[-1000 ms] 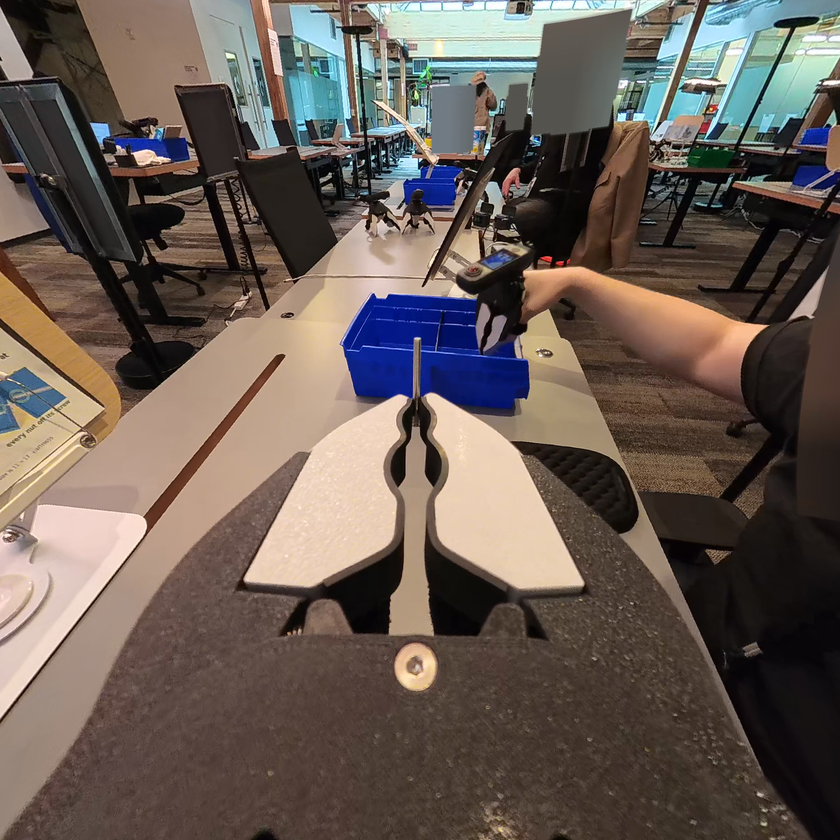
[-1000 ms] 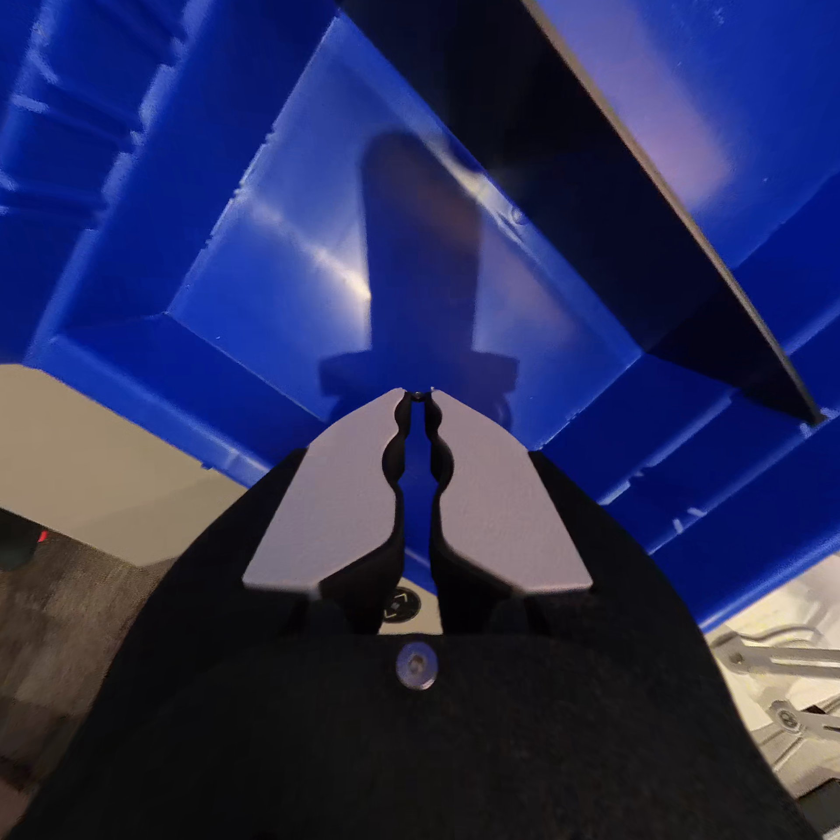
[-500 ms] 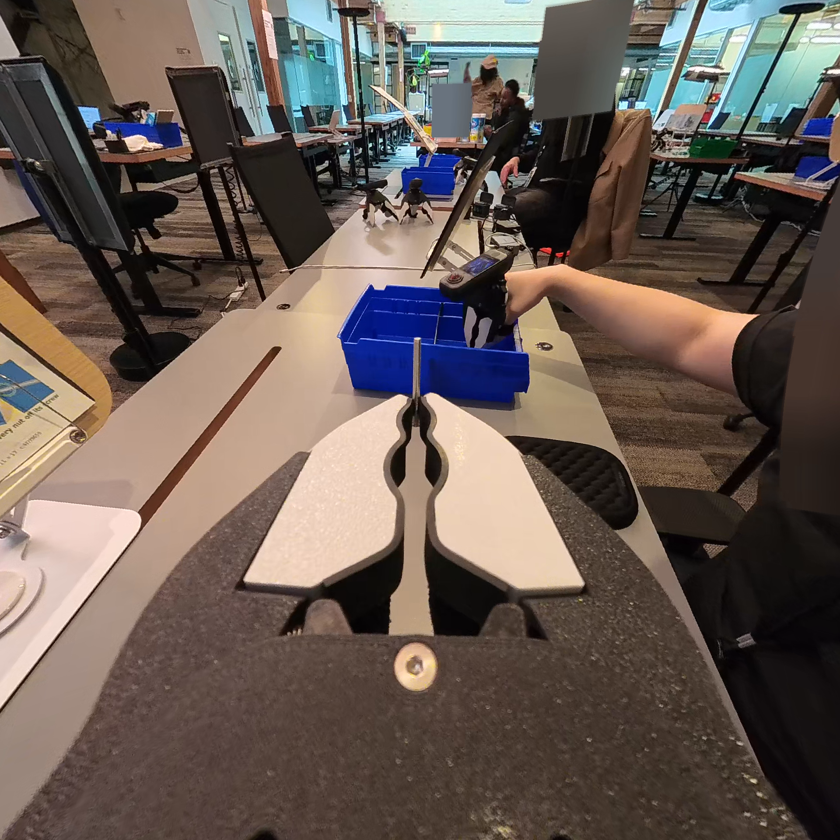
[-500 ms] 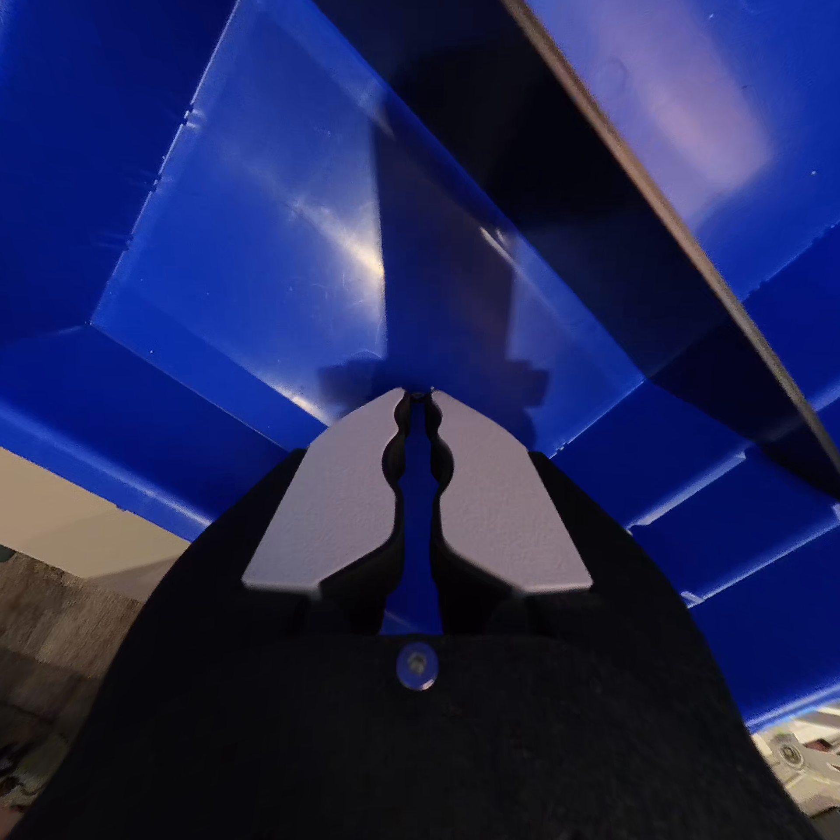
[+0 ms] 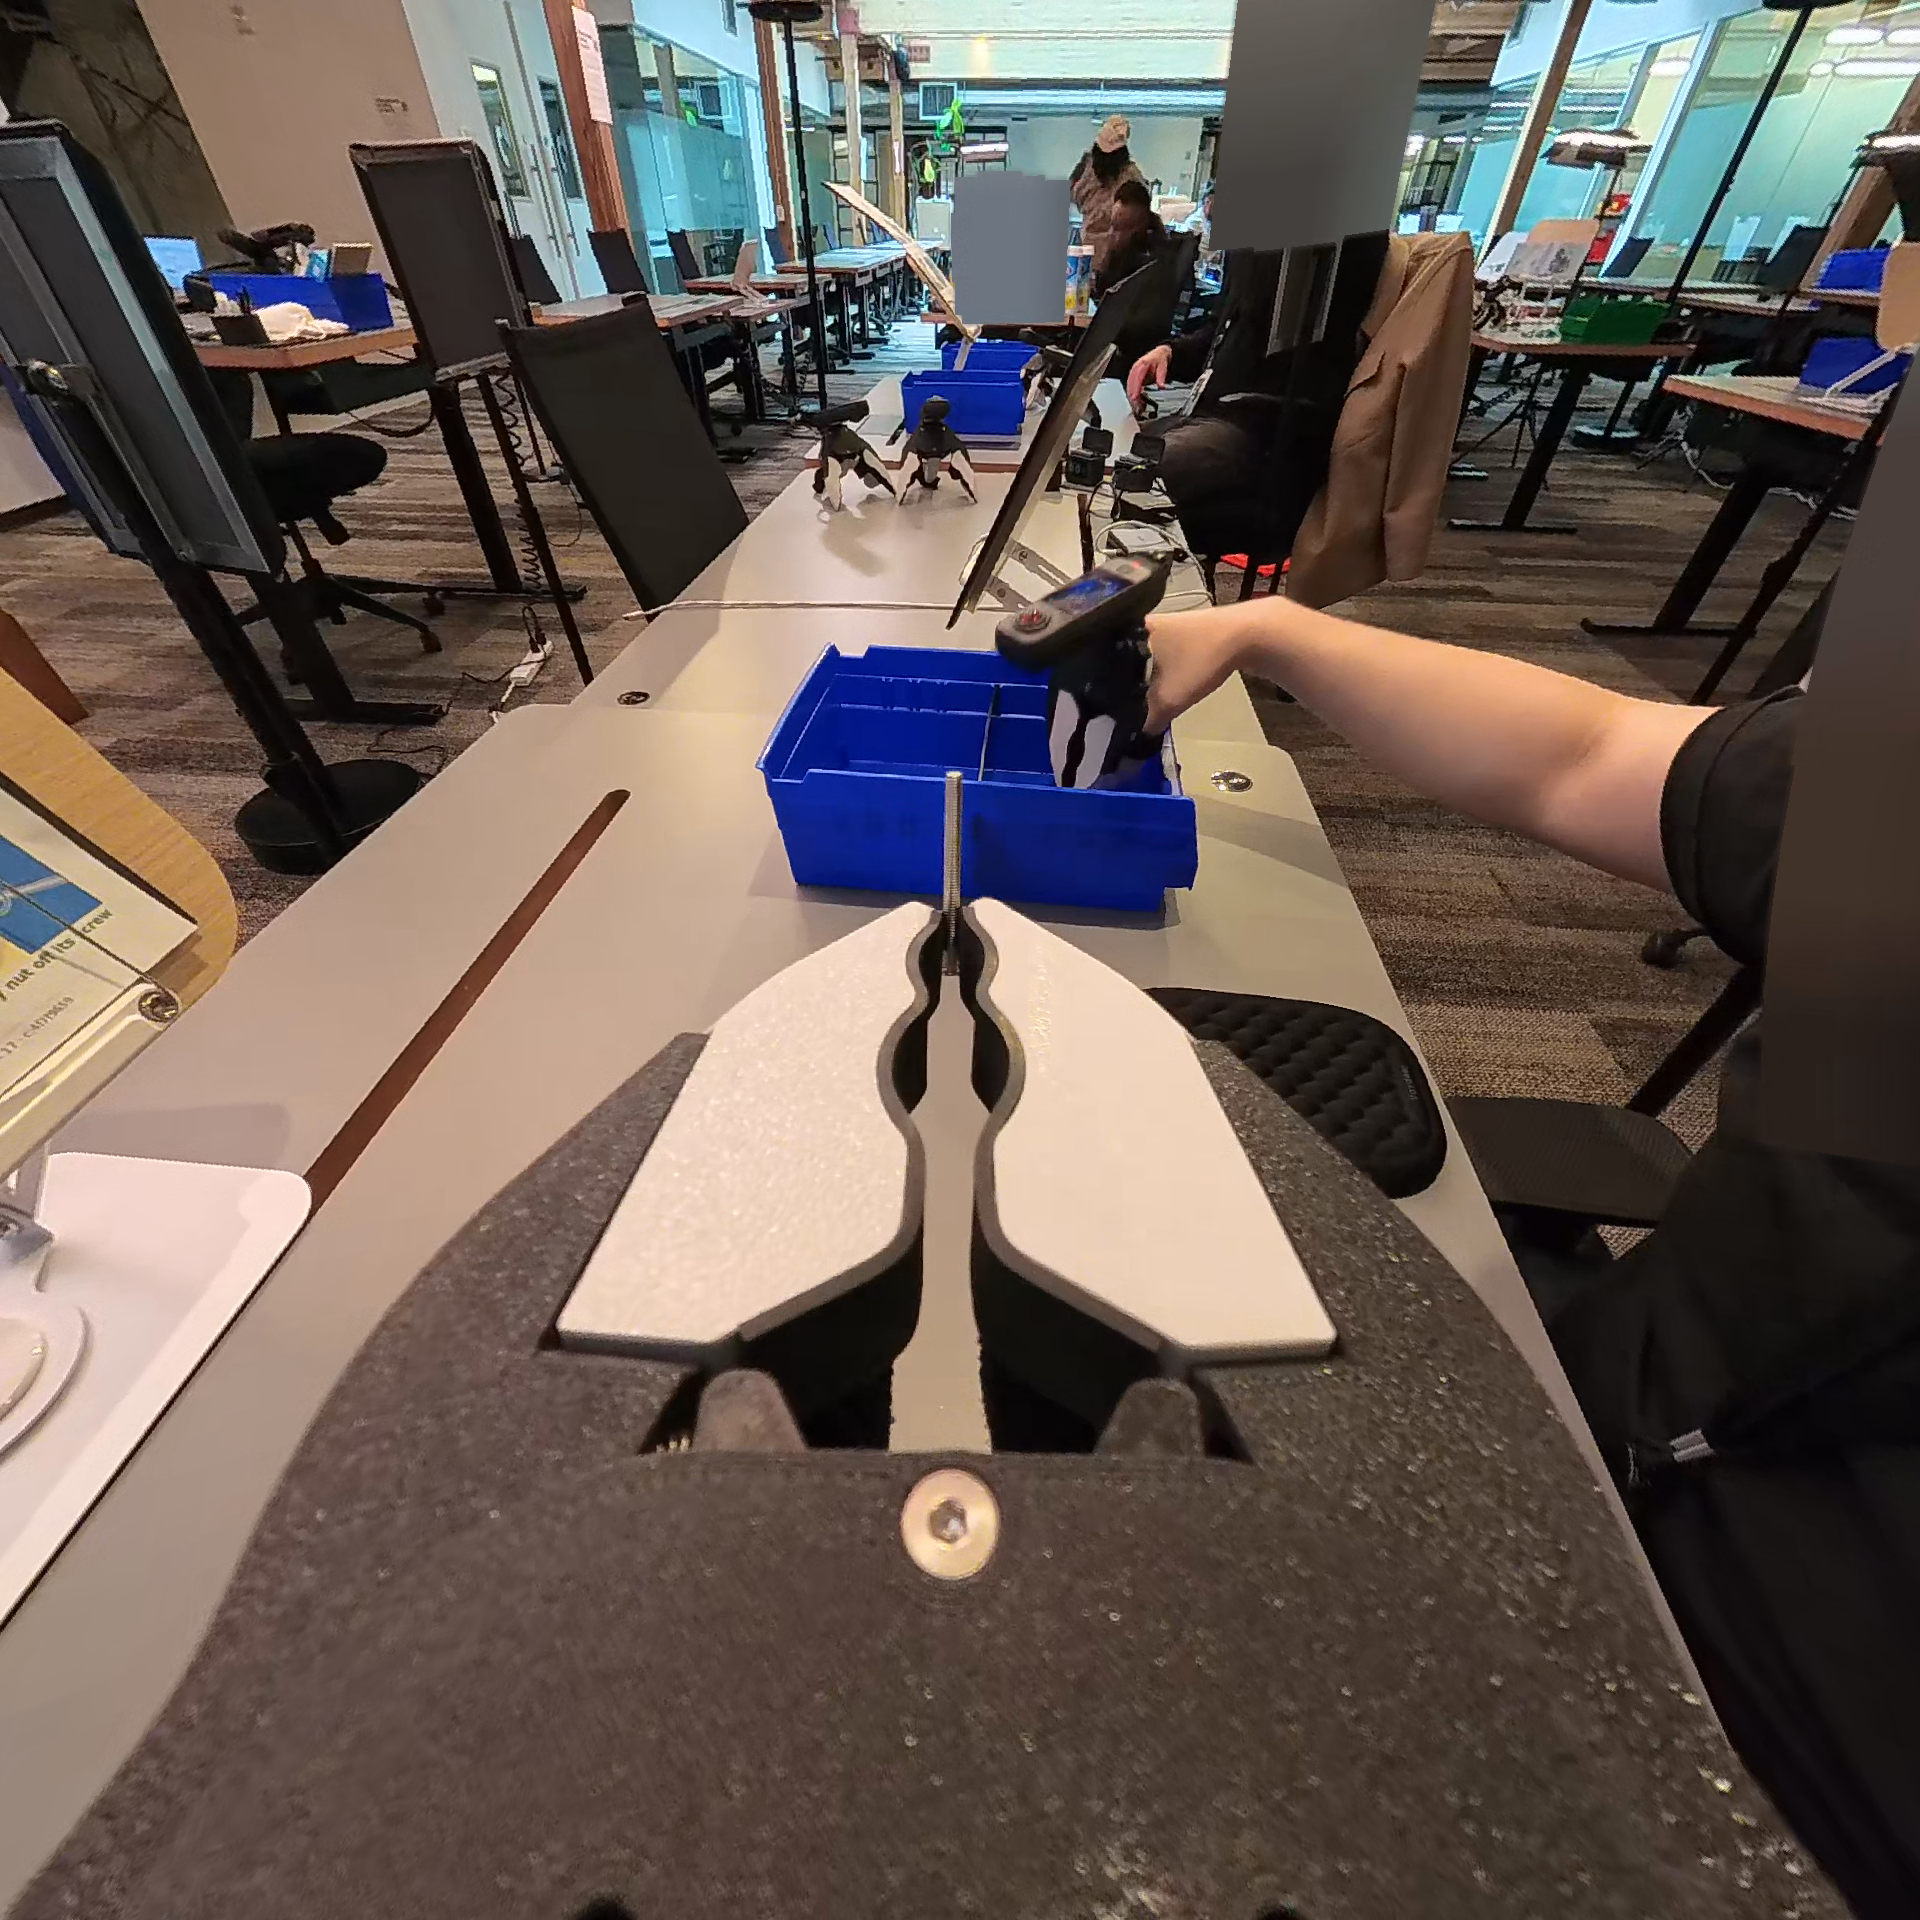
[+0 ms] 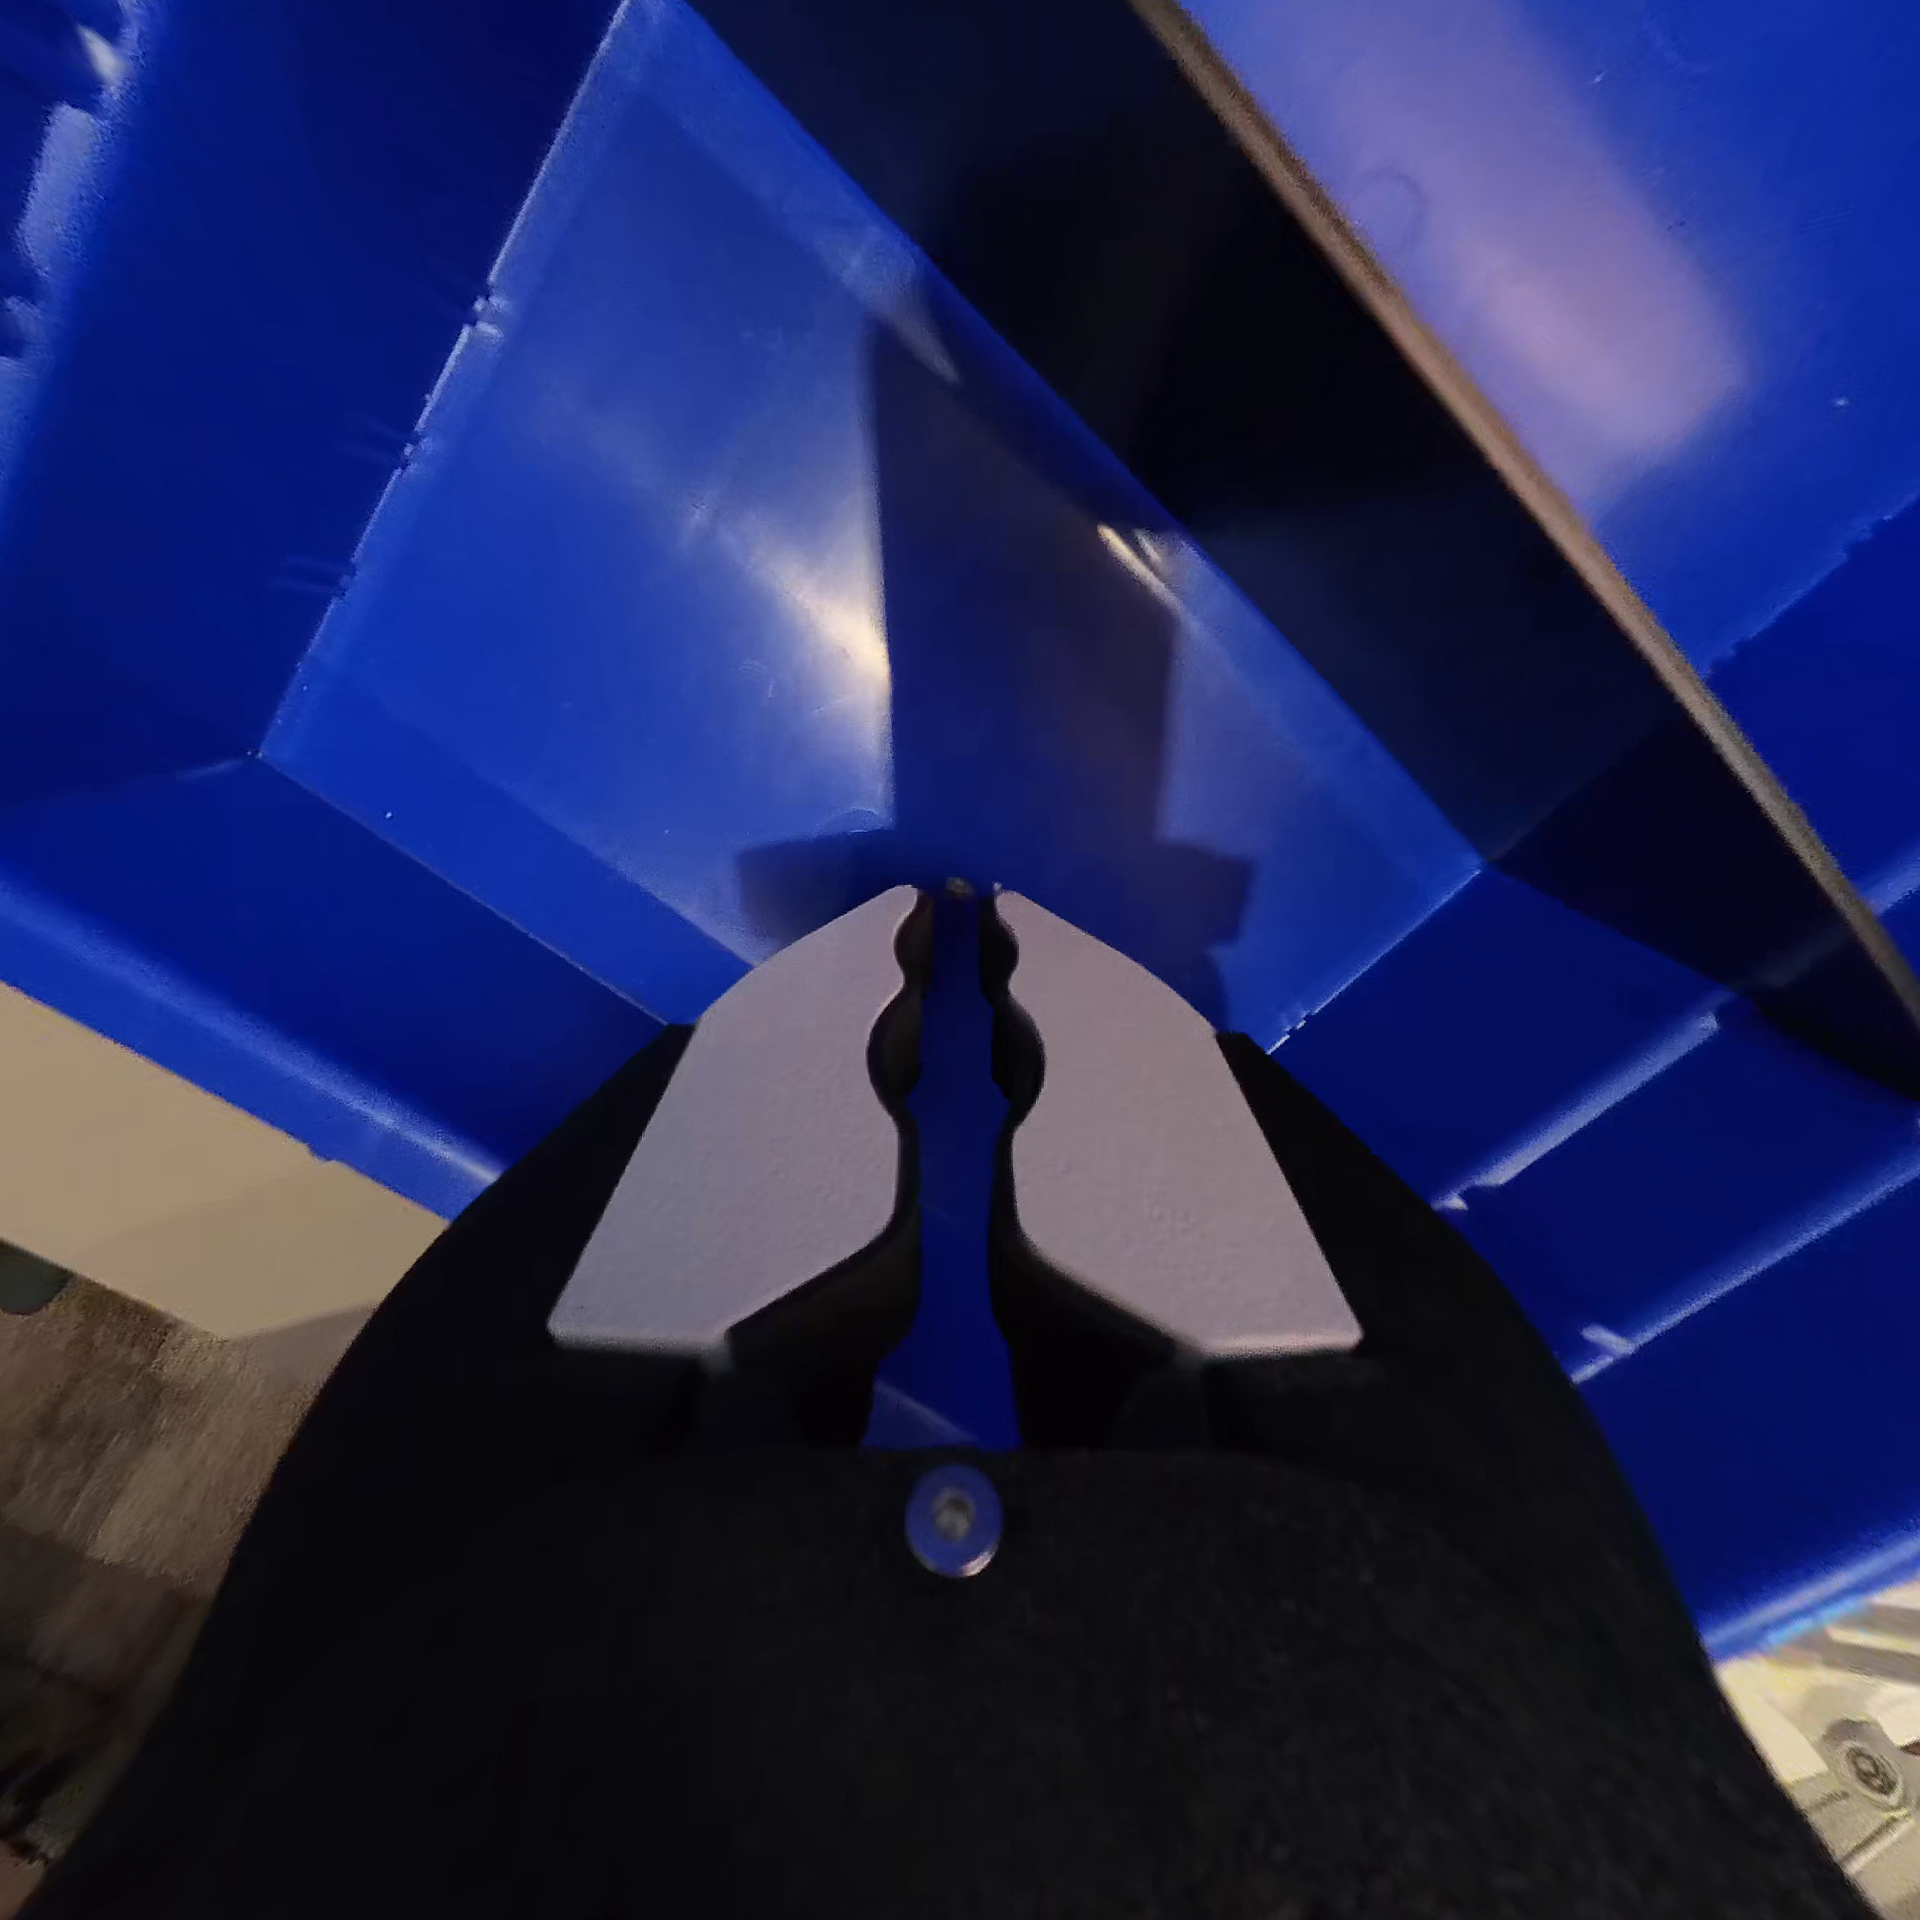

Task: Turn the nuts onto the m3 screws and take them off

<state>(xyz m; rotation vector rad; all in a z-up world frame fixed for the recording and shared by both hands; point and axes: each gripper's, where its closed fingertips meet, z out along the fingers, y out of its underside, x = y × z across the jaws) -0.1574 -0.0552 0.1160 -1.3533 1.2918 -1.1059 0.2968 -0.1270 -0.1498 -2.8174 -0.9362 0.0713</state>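
Observation:
My left gripper [image 5: 951, 916] is shut on a long thin m3 screw [image 5: 952, 842] that stands straight out past its fingertips, held above the grey table [image 5: 623, 935]. No nut shows on the screw. My right gripper [image 6: 958, 902] reaches down into the near right compartment of a blue bin [image 5: 1070, 847]; it also shows in the left wrist view [image 5: 1086, 727]. Its jaws stand a little apart. A tiny nut [image 6: 956, 886] sits right at the fingertips over the bin floor [image 6: 675, 582]; whether the pads still touch it is unclear.
A dark divider [image 6: 1455, 416] crosses the bin to the right of my right gripper. A black wrist pad [image 5: 1320, 1081] lies at the table's right edge. A sheet holder [image 5: 62, 966] on a white base [image 5: 135, 1309] stands at the left. A tilted screen [image 5: 1039, 488] stands behind the bin. My right fingertips sit around 55 cm from my left ones.
My right gripper has gone deeper into the bin compartment and its jaws have parted slightly. My left gripper still holds the screw and has barely moved.

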